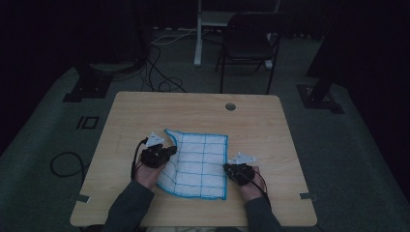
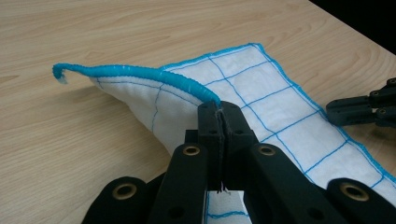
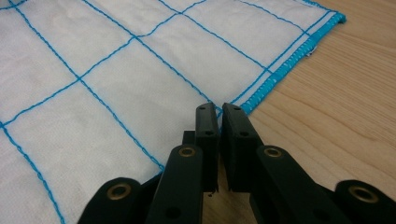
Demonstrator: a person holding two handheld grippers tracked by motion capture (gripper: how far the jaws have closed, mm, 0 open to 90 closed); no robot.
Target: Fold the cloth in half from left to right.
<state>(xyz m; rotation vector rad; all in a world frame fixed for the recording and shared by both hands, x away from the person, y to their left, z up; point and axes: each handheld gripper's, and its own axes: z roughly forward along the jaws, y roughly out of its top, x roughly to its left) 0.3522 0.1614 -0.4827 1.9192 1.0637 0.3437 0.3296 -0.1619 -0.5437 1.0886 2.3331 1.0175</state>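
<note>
The white cloth with the blue grid (image 1: 198,164) lies on the near half of the wooden table (image 1: 270,121), right in front of the person, and its left side is peeling up off the wood. The left gripper (image 2: 219,111) has its jaws pressed together on the blue hem (image 2: 140,73); you can see the edge arching up from the pinch with the corner curling free in the air. The right gripper (image 3: 219,112) sits low at the cloth's right hem, jaws drawn nearly together with a sliver of a gap; from the right gripper view I can't quite tell whether the blue border is nipped between them or just lying at the tips, though it looks like a pin on that edge. This reads as the start of a fold, left side carried over toward the right. To do it well, I'd say keep the left pinch firm on the stitched hem, since the thin weave would slip more easily; lift just enough for the cloth to clear itself, then sweep across in a flat arc so the fabric rolls rather than drags. The right side should stay anchored so the whole sheet doesn't slide, and the blue borders should be matched before letting go.
</note>
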